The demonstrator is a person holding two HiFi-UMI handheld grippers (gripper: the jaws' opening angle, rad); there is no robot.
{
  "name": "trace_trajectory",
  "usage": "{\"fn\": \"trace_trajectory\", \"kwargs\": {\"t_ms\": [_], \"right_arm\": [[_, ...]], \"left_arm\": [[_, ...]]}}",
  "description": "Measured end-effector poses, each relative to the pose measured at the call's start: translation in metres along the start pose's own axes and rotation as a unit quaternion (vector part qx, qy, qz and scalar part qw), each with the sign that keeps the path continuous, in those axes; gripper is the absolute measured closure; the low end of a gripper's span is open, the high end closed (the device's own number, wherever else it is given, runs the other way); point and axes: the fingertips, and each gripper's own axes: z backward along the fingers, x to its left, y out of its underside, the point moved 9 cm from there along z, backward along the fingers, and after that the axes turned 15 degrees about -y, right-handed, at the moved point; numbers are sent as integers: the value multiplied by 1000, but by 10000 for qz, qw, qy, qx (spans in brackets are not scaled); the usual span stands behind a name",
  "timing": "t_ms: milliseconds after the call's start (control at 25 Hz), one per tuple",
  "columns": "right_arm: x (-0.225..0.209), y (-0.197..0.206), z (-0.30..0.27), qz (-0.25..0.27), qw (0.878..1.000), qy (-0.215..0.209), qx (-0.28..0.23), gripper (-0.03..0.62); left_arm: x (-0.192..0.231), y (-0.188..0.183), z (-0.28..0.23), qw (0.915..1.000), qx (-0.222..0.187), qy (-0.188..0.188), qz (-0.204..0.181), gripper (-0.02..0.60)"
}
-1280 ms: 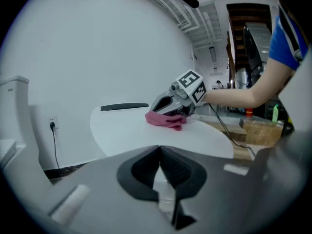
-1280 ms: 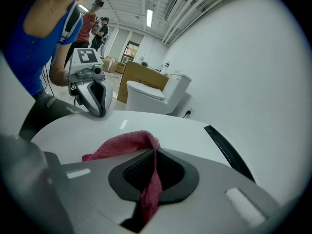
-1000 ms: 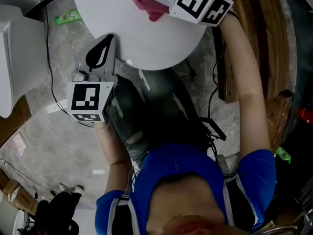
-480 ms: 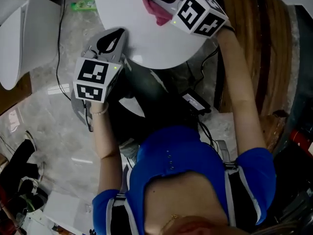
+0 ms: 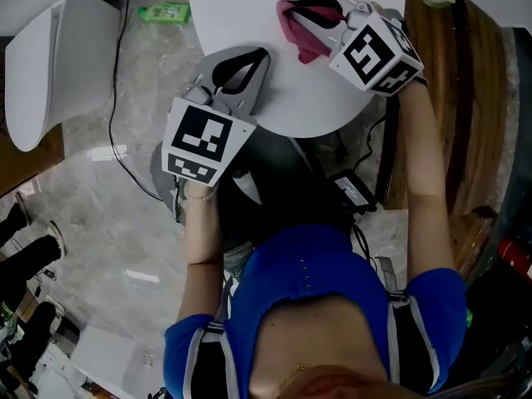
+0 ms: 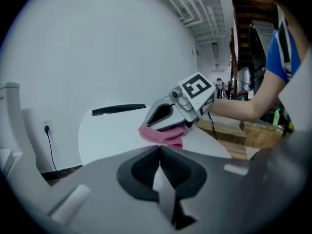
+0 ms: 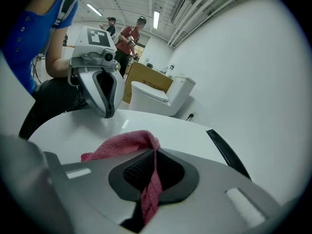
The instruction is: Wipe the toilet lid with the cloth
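White toilet lid (image 5: 241,15) is shut, ready for wiping. R hand-held gripper (image 5: 289,8) clamps the pink cloth (image 5: 312,46), pressed flat on lid so I can wipe. L hand-held gripper (image 5: 263,53) is pinched together, empty, at lid's near edge, prob. steadying.

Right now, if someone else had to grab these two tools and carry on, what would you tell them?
Right gripper: fingers shut on the pink cloth, which lies on the far part of the white toilet lid.
Left gripper: shut, empty, tip down by the lid's near edge.
Done: cloth gripped and on the lid; how much has been wiped doesn't show.
Left: sweep the cloth over the lid, probably towards the near edge.
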Motion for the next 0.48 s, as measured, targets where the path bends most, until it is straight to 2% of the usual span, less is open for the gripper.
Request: {"fn": "trace_trajectory", "kwargs": {"t_ms": [120,240,280,400,480], "right_arm": [[-1,-1,-3,8,10000,0,-28,585],[-3,0,-1,52,10000,-11,-49,585],[-3,1,-1,66,10000,-3,-43,585],[0,3,0,2,10000,-12,5,585],[2,6,4,-61,10000,-50,57,585]], "left_arm": [[-2,-6,4,9996,16,86,-258,580],[-4,-12,5,9979,-153,111,-619,580],[-3,-11,5,9979,-246,121,-580,580],[3,-6,5,9988,-478,119,7,580],[7,-6,6,9983,-539,7,212,580]]}}
